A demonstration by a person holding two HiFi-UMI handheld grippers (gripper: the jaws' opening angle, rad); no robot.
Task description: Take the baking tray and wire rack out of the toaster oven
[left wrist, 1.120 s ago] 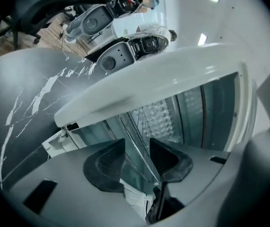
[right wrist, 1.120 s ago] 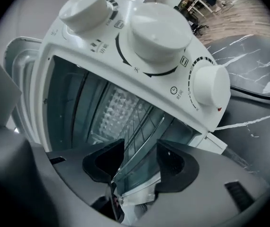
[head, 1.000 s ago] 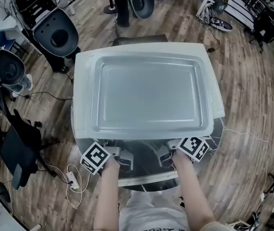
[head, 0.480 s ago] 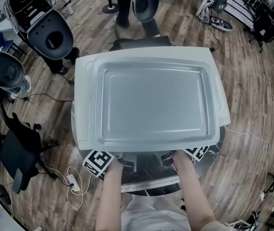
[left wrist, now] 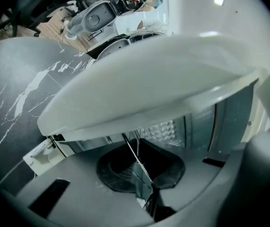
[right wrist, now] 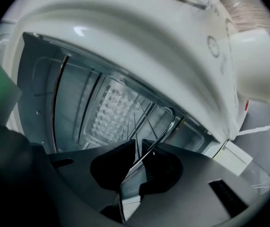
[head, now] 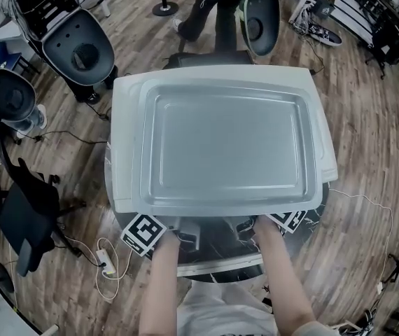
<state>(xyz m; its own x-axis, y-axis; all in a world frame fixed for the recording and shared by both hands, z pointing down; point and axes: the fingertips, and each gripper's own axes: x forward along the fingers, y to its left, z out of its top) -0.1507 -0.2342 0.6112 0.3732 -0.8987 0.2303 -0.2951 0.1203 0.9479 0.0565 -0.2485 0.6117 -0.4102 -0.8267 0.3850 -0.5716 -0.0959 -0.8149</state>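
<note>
Wood floor (head: 367,138) is surrounding the dark marbled table (left wrist: 16,93); the left gripper (head: 185,231) and right gripper (head: 245,229), jaws just closing, are pinching the wire rack (right wrist: 139,117).

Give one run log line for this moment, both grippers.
left gripper: jaws just closed onto wire rack | right gripper: jaws just closed onto wire rack | toaster oven: open, rack inside
</note>
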